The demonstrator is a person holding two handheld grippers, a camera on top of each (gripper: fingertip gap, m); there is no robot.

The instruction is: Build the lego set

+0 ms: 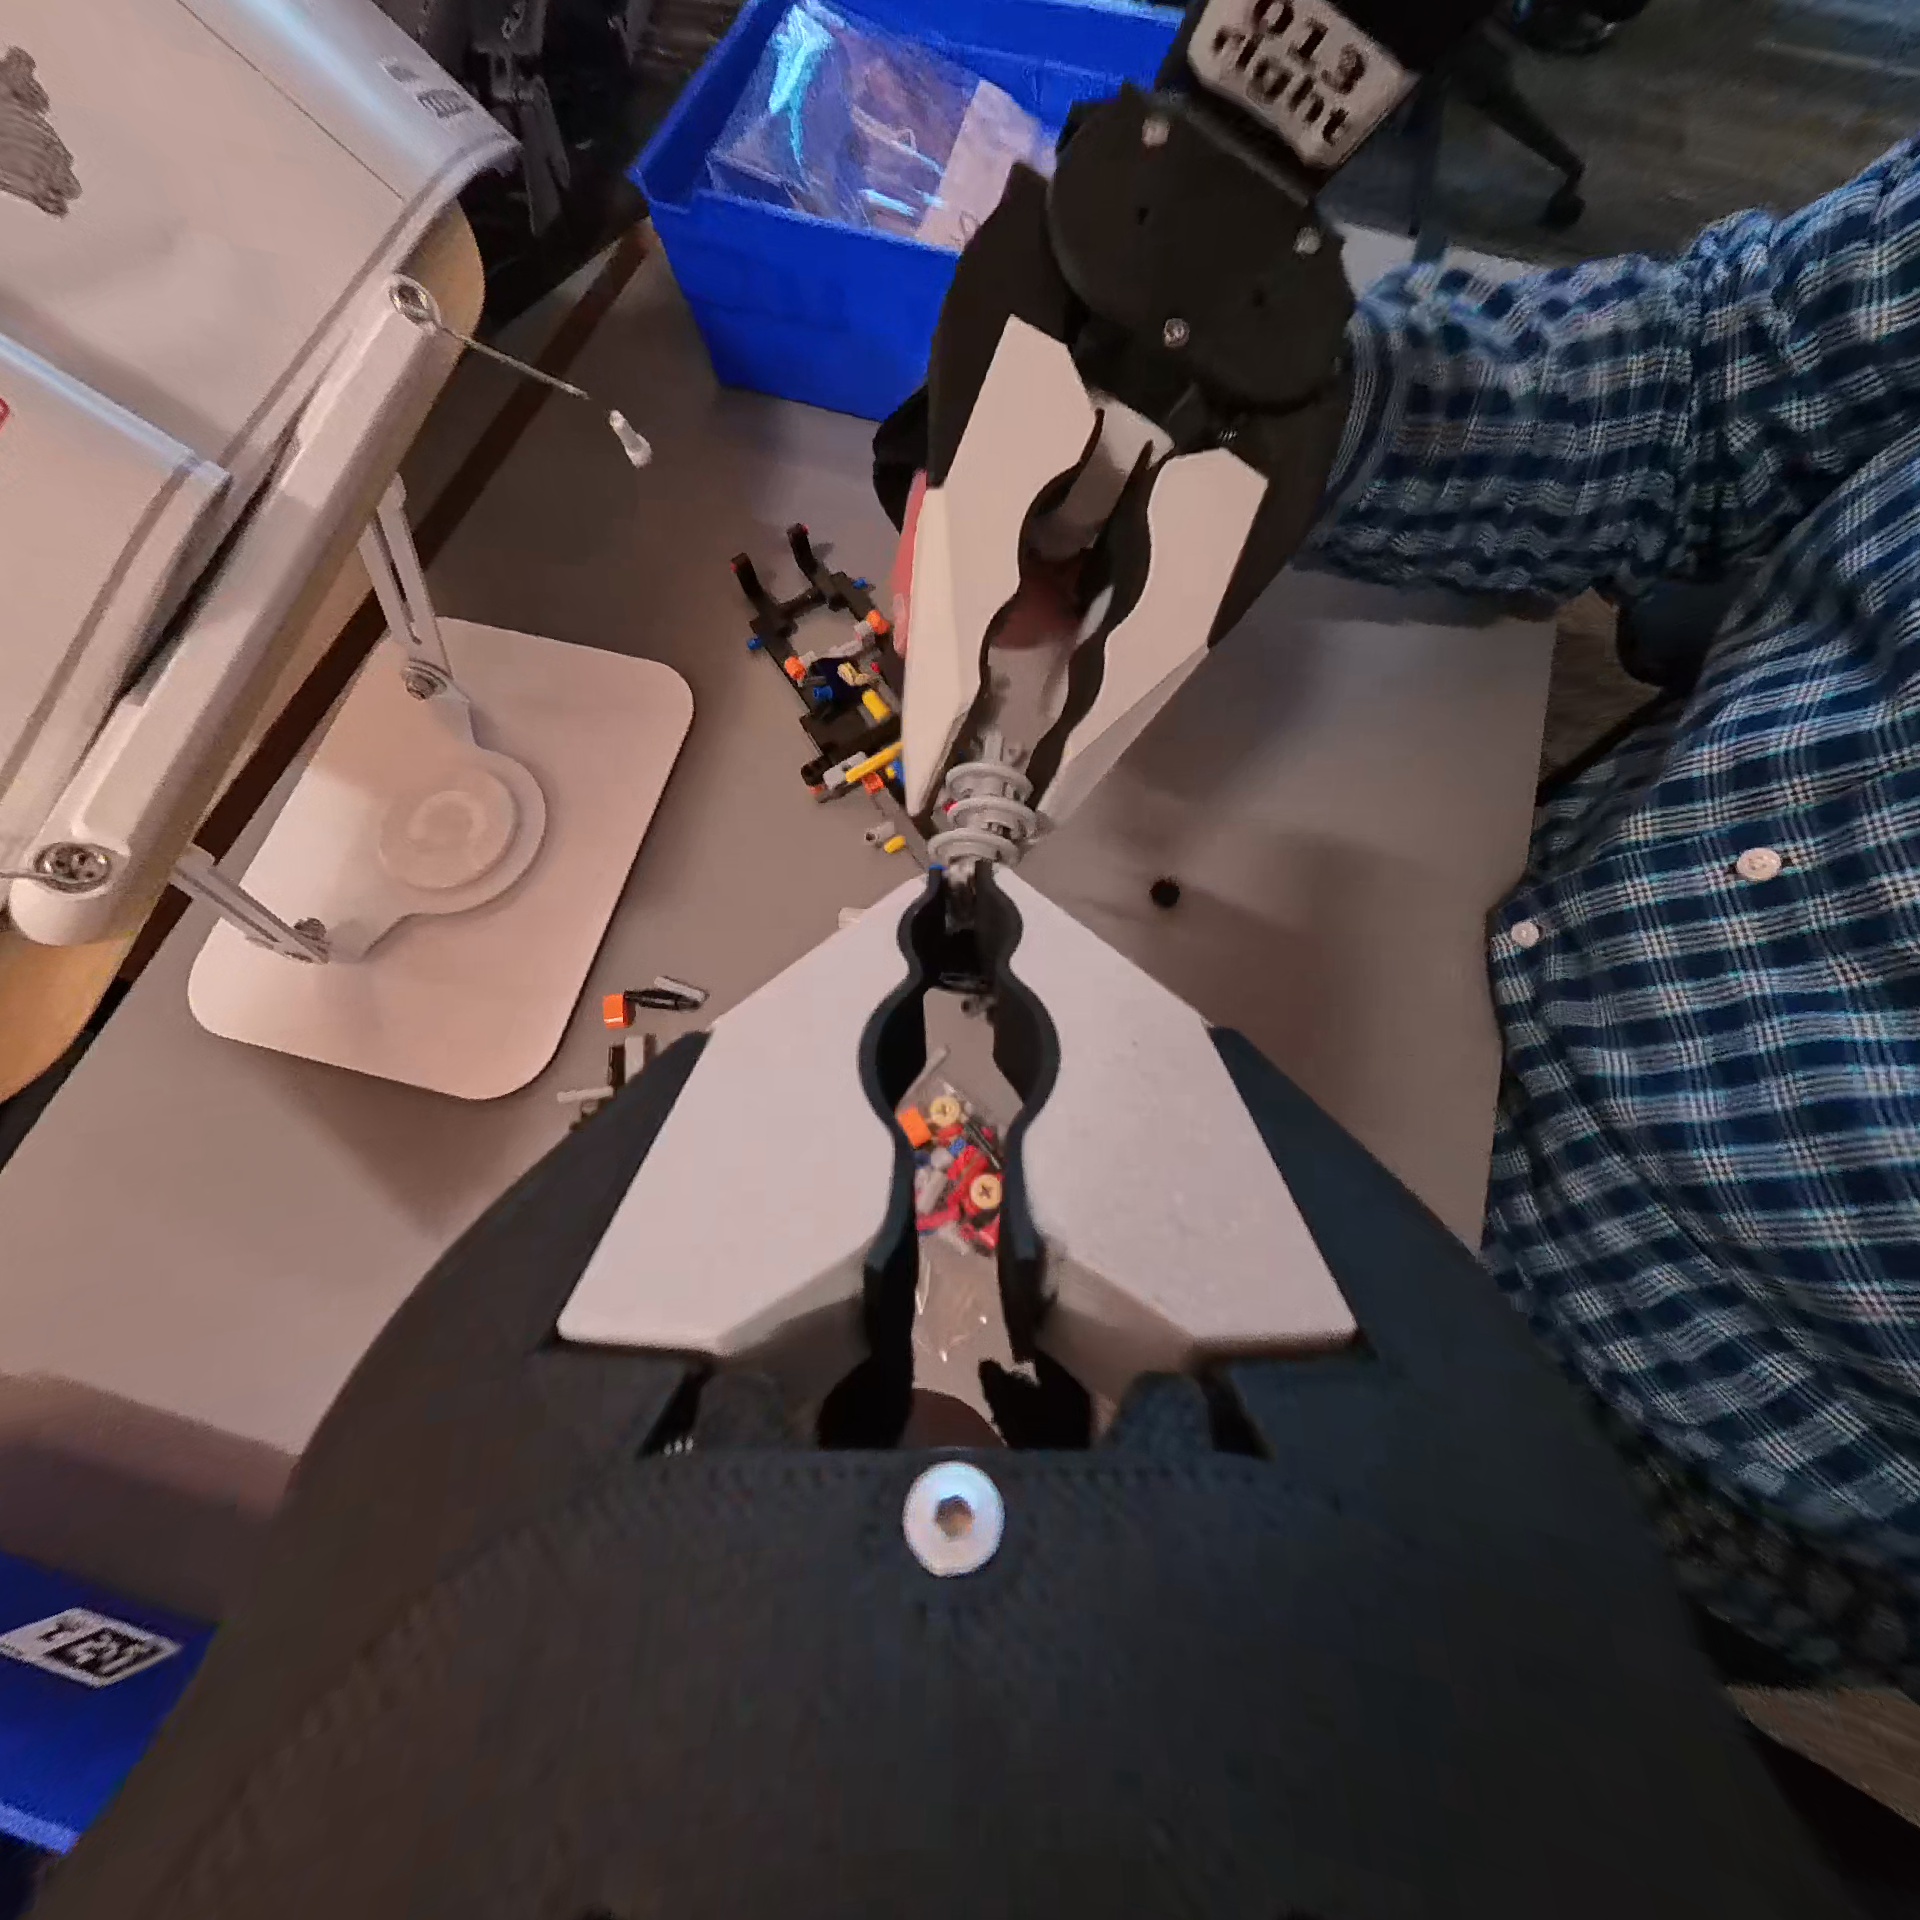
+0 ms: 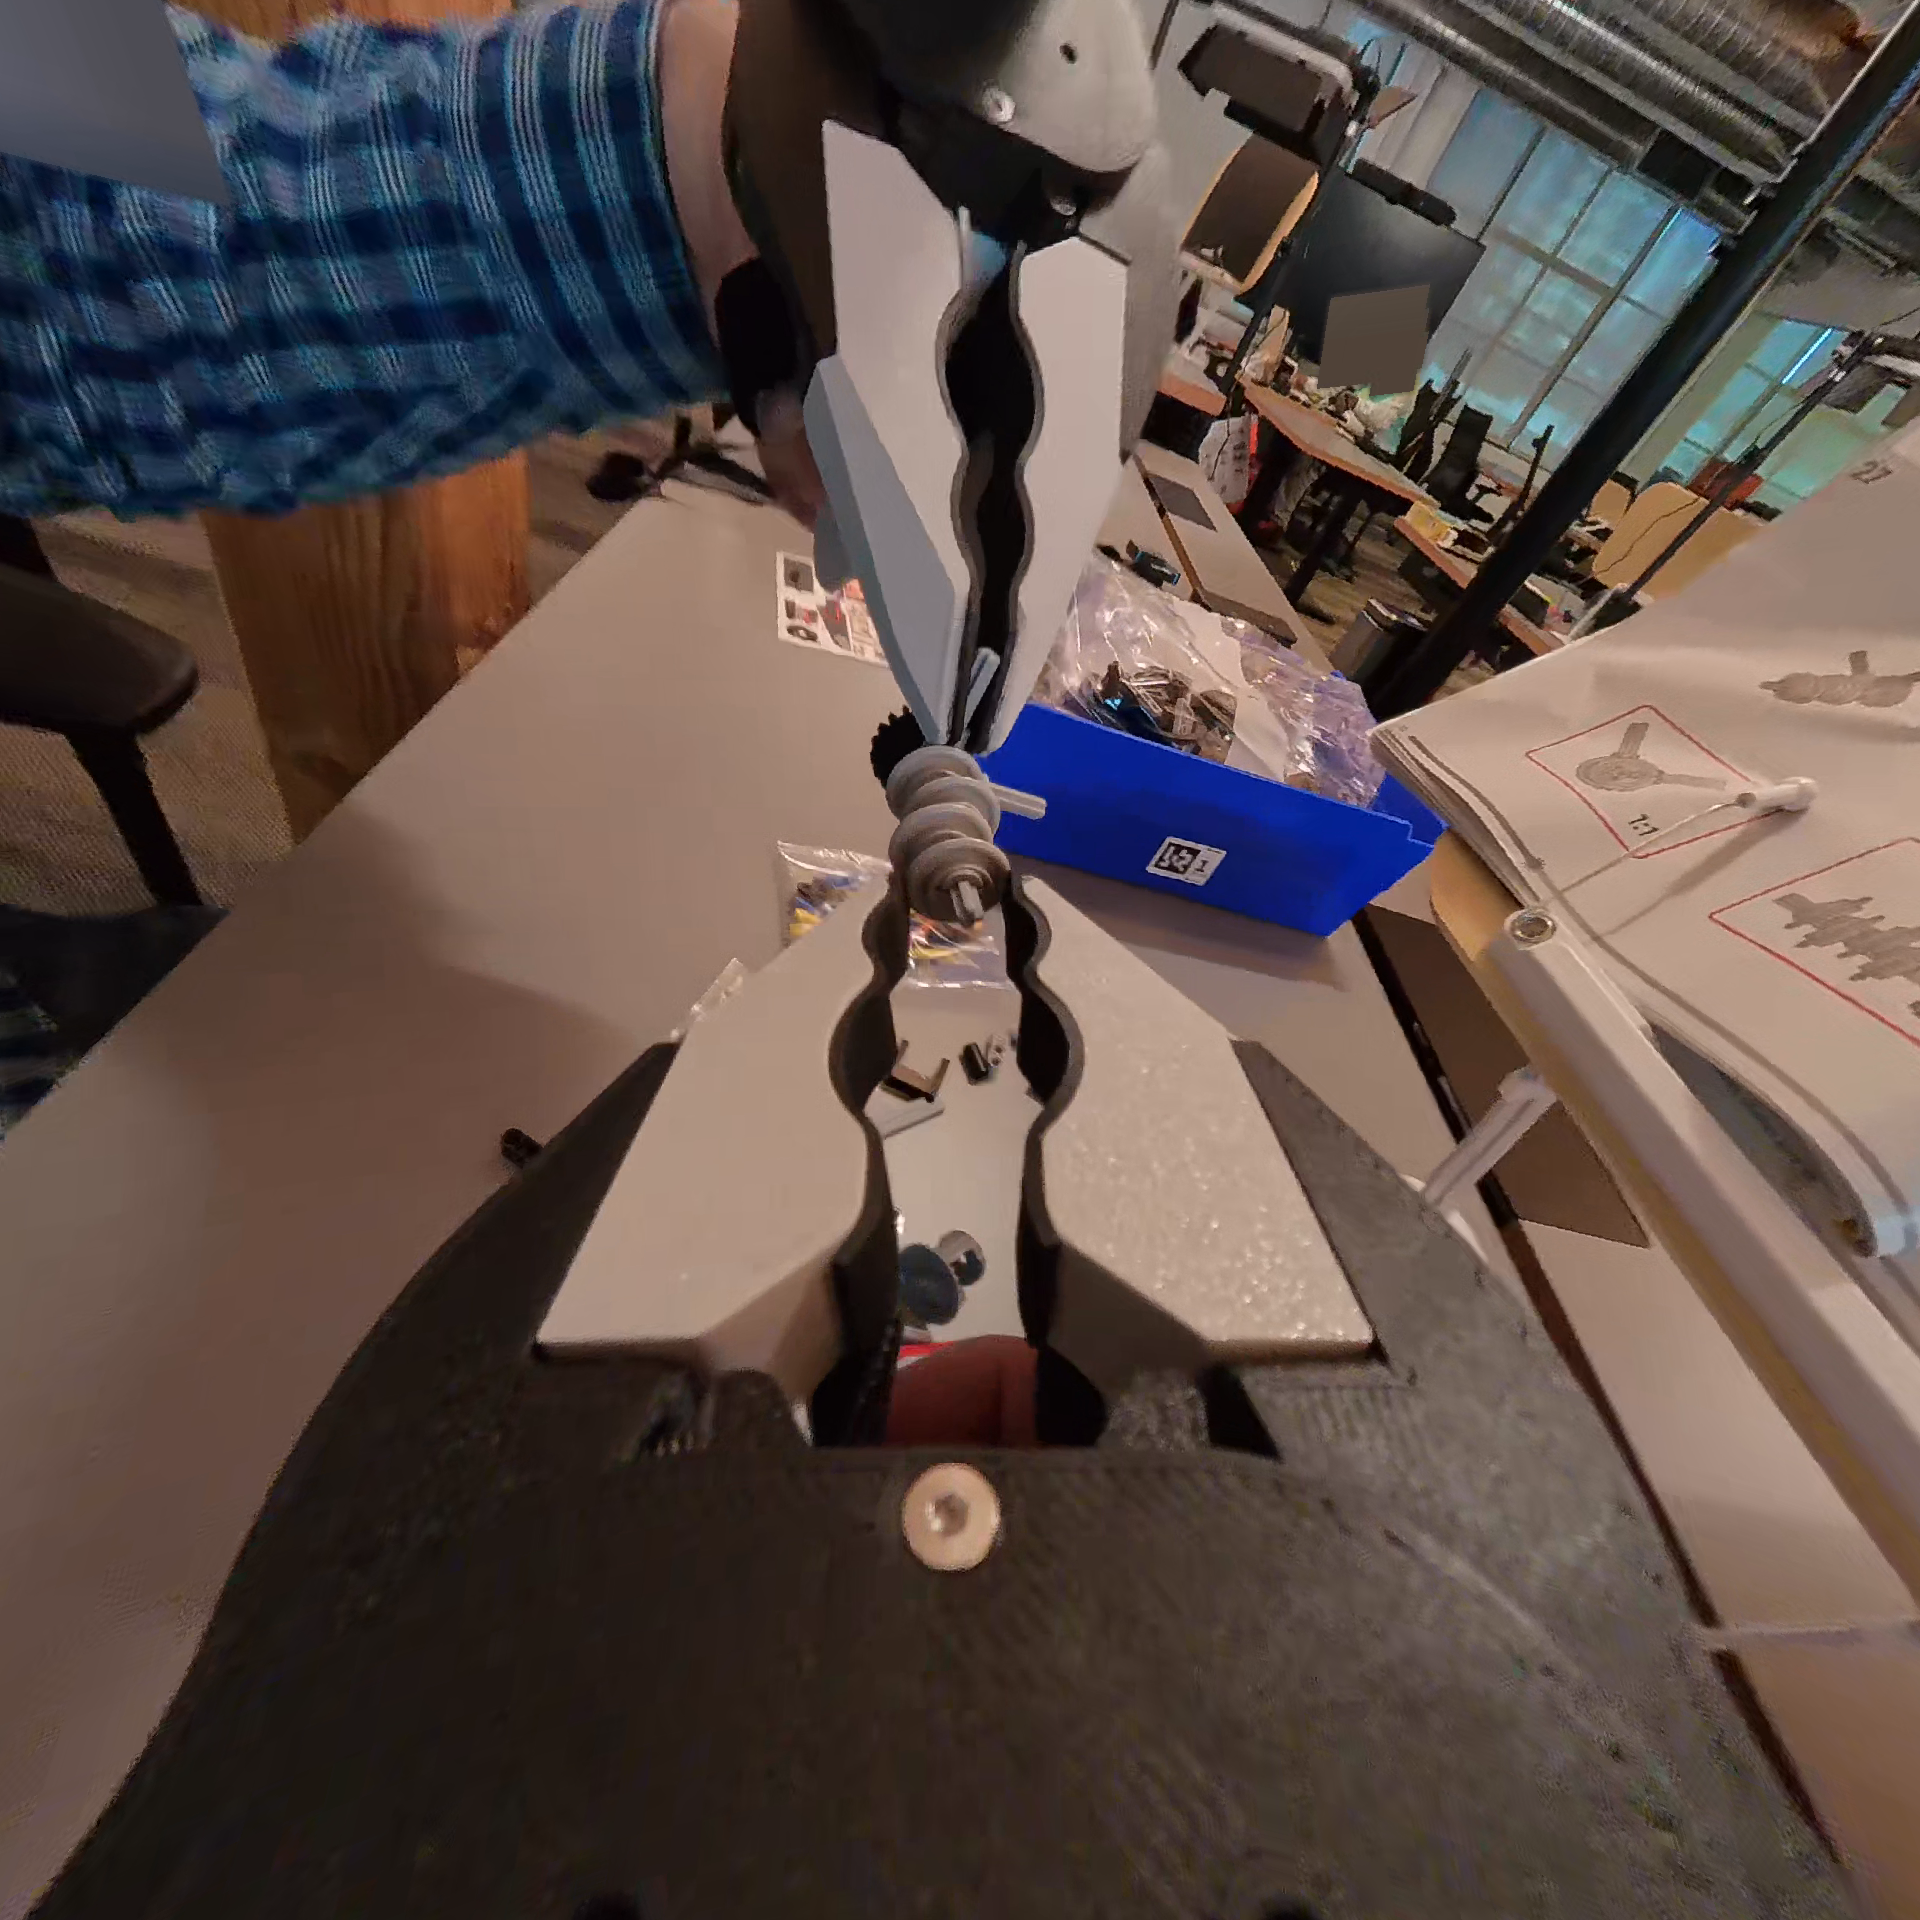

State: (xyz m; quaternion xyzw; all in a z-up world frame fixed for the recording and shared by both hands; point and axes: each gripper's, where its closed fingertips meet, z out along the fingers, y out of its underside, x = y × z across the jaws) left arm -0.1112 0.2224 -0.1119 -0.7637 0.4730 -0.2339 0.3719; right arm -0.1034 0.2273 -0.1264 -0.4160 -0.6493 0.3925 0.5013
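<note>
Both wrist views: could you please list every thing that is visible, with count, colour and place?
gear stack on axle: one, grey, held between both grippers' tips
chassis: one, black, on table
parts bag: one, clear, under left gripper
bin: one, blue, far table edge
instruction booklet: one, white, on stand
table: one, grey
left gripper: black, grey fingers
right gripper: the same
sleeve: blue plaid

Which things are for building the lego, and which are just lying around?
For the job: left gripper, right gripper, grey gear-and-axle piece, black lego chassis, bag of small parts, instruction booklet.
Lying about: blue bin, office chair.
</note>
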